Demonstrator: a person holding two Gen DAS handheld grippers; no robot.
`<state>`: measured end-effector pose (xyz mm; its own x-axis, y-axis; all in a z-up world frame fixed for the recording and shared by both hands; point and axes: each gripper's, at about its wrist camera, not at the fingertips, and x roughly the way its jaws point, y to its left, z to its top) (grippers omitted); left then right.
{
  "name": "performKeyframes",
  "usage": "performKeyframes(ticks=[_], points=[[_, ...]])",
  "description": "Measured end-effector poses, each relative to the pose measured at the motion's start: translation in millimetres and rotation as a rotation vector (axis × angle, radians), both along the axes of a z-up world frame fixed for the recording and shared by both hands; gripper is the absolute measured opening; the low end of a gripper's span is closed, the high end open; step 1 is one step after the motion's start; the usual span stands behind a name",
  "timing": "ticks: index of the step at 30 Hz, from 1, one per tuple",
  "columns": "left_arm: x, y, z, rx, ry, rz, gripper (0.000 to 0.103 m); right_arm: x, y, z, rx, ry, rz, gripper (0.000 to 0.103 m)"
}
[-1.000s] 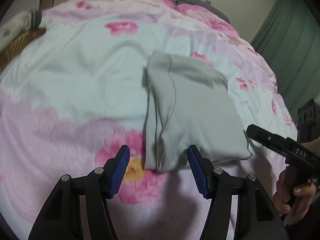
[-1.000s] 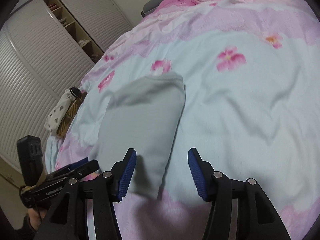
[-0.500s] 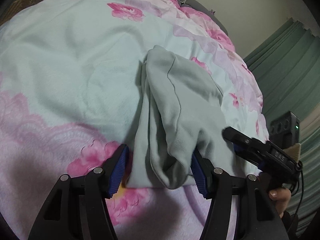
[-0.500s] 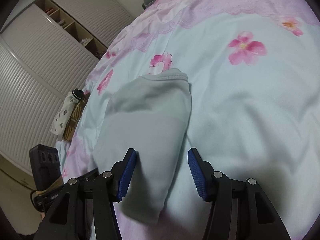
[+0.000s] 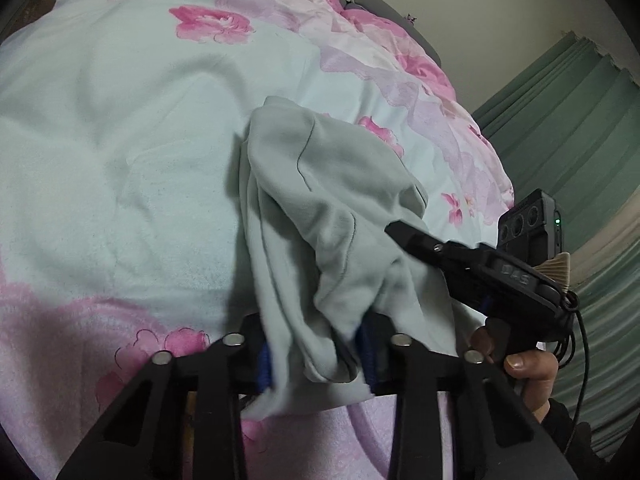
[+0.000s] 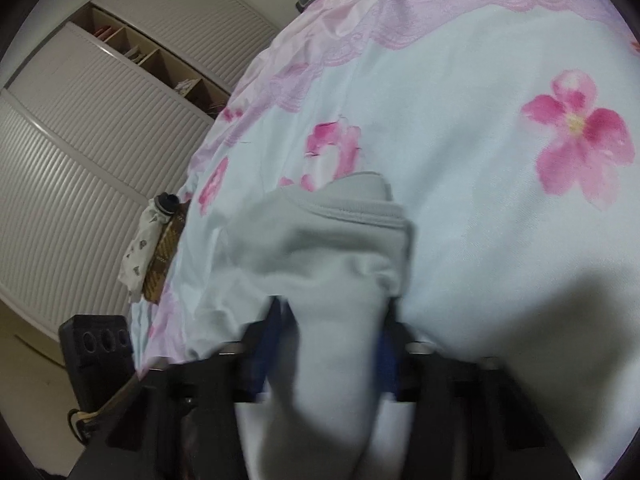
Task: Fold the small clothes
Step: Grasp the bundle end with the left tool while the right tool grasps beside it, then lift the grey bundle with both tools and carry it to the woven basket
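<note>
both grippers are on the pale grey-green soft knit garment [image 5: 328,216] now; it lies on the fluffy mint and pink flower-print bed cover [image 5: 120,152], its near edge gathered and lifted off the cover while the far end with the stitched band rests flat; the left gripper [image 5: 316,352] has its blue-padded jaws closing with a thick bunch of the near hem between them, and the cloth looks pinched, so that side reads as grasped; the right gripper [image 6: 328,340] is closing too, blue pads on either side of a fat roll of the same fabric, pressed in from both sides; from the left view the right gripper's black body pokes into the cloth just beside, a person's hand [image 5: 524,364] wrapped round its handle.

how far along? the garment looks already narrowed, one long seam running down a folded-in panel; what seems left is carrying this near edge over to the far band and flattening it, so call it mid-task, the last fold only begun.

compared with a second ago: the jaws then stood wide, short of the hem with the garment lying flat and smooth; half a second ago they straddled the edge; now they have come in and the cloth is bunched and raised between them.
</note>
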<state>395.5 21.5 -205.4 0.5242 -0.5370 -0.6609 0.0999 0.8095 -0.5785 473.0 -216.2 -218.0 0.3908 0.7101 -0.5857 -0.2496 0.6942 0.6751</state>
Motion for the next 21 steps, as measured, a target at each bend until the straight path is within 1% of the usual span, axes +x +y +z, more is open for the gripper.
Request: performKeyframes(ticks=[1,3,7,17,21], points=[[-1.2,0.3,1.2,0.001,-0.006,-0.002,0.024,-1.7,-4.6,-1.5,0.028,0.006,-0.015,0.021],[-3.8,1.1,4.1,0.010,-0.016,-0.003,0.021,-4.5,-8.4,-0.6,0.044,0.004,-0.030,0.019],[-8.9,2.7,12.9,0.024,-0.031,-0.002,0.019,-15.4,-6.9,9.5,0.044,-0.027,-0.050,0.018],[-29.2,15.6,45.2,0.013,-0.086,-0.003,0.018,-35.9,-0.9,59.6,0.060,-0.114,-0.058,0.018],[-35.7,28.6,61.5,0.003,-0.109,0.008,0.018,-43.9,13.3,85.6,0.057,-0.159,-0.044,0.017]])
